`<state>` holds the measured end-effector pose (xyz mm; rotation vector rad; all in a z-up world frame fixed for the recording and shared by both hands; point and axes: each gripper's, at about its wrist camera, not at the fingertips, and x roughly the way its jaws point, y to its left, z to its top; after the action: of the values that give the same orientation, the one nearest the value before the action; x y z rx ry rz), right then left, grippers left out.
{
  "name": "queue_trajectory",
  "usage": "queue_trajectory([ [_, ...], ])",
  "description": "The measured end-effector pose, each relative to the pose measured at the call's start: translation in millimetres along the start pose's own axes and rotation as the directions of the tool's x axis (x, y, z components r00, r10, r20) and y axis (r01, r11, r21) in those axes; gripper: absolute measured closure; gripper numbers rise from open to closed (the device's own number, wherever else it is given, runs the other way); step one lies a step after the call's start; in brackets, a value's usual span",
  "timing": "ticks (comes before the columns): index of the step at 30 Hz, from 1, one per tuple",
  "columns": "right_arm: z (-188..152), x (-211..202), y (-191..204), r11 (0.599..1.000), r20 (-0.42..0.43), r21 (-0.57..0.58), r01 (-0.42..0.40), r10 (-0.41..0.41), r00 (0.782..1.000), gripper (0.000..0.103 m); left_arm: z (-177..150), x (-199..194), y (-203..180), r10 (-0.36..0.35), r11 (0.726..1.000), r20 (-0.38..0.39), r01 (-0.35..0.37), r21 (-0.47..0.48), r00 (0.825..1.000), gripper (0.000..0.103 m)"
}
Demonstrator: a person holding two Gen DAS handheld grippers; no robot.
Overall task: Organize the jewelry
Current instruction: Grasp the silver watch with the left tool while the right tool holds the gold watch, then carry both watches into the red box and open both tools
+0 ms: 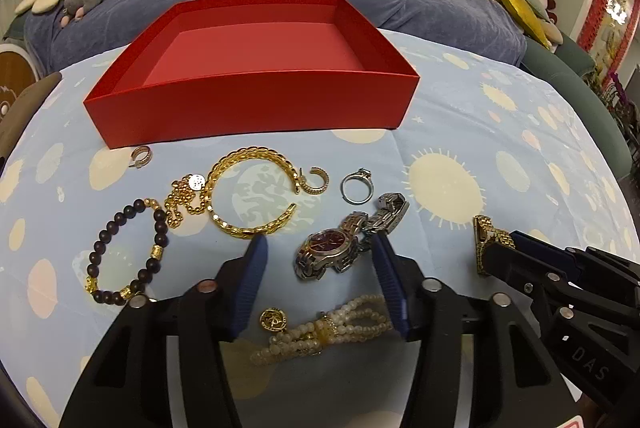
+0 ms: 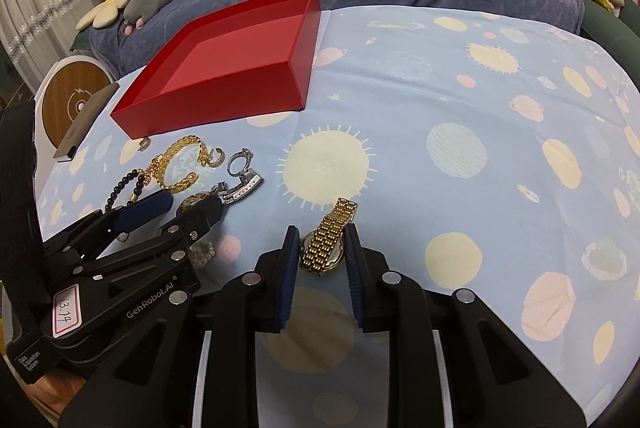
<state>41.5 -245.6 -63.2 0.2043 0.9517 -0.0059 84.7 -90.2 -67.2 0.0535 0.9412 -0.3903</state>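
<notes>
Left wrist view: how many watches?

Two. Silver watch [image 1: 326,254] with a red dial, flat on the bench [image 1: 460,132], between the jaws of the left gripper [image 1: 320,240]. Gold watch [image 2: 326,240] off to the right, in the right gripper [image 2: 322,232].

Jaws clamped on the silver one?

Not clamped. Partly open, straddling the case: right pad up against the band, left pad with a gap to the case.

And on the gold one?

Narrow, pressed against both sides of the case, with the band draped over it and reaching past the fingertips.

Boxes?

One red box [image 1: 248,100], at the far side of the bench, well apart from both watches.

Bracelets?

Three, plus one chain. Gold bangle [image 1: 256,188], an open cuff, just beyond the left pad. Dark bead bracelet [image 1: 124,252] with gold spacers, at the left. Pearl bracelet [image 1: 332,332] with a round gold charm, lying under the left gripper. Gold chain [image 1: 186,200] with a small round tag, heaped between bangle and beads.

Small pieces?

Three. One silver ring [image 1: 357,187] with a stone, near the silver watch's band. First hoop earring [image 1: 142,156] just in front of the box; second hoop earring [image 1: 316,181] at the bangle's open end.
</notes>
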Motion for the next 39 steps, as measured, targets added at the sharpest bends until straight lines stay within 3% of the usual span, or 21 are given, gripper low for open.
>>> queue_trajectory([
  [2, 0.6, 0.5, 0.1, 1.000, 0.000, 0.000, 0.000, 0.000, 1.000, 0.081, 0.6, 0.3, -4.1, -0.017, 1.000, -0.005, 0.017, 0.011, 1.000, 0.080],
  [5, 0.6, 0.2, 0.1, 1.000, 0.001, 0.000, 0.001, -0.001, 1.000, 0.081, 0.0, -0.3, -8.5, -0.014, 1.000, -0.009, 0.014, 0.026, 1.000, 0.087],
  [12, 2.1, -3.8, 2.3, 1.000, 0.011, 0.001, -0.007, 0.007, 1.000, 0.081, 1.5, -5.3, -4.2, -0.057, 0.998, -0.026, 0.057, -0.022, 0.998, 0.089],
  [39, 9.8, -54.8, 32.2, 0.999, 0.108, -0.035, 0.001, 0.003, 0.994, 0.081, 11.8, -81.9, 5.1, -0.090, 0.995, 0.099, 0.095, -0.041, 0.991, 0.096],
])
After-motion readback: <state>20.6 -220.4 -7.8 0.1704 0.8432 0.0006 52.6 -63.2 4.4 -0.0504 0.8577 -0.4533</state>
